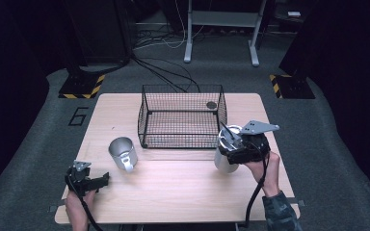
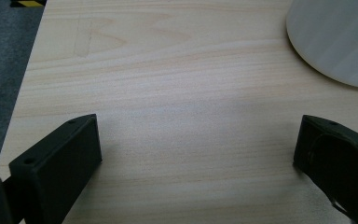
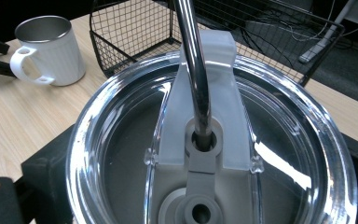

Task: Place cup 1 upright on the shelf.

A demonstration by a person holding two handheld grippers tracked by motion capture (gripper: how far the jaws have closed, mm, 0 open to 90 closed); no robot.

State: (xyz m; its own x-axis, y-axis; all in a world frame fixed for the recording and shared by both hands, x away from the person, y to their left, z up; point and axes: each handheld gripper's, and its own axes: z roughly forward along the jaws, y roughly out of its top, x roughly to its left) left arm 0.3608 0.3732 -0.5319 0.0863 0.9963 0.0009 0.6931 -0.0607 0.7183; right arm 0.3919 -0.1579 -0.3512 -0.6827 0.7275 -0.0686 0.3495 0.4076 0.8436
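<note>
Tumbler (image 1: 226, 154) with clear lid (image 3: 209, 154) and metal straw (image 3: 193, 70) upright at right of desk (image 1: 173, 192), gripped by right claw (image 1: 231, 150), just before wire basket (image 1: 182, 117). Mug (image 1: 123, 153) stands left of basket, handle toward near edge. Left claw (image 1: 103, 180) open, empty, low over desk, near mug.

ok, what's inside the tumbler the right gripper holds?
A metal straw goes through the clear lid of the tumbler. Under the lid it looks dark; I cannot tell whether it holds liquid.
</note>
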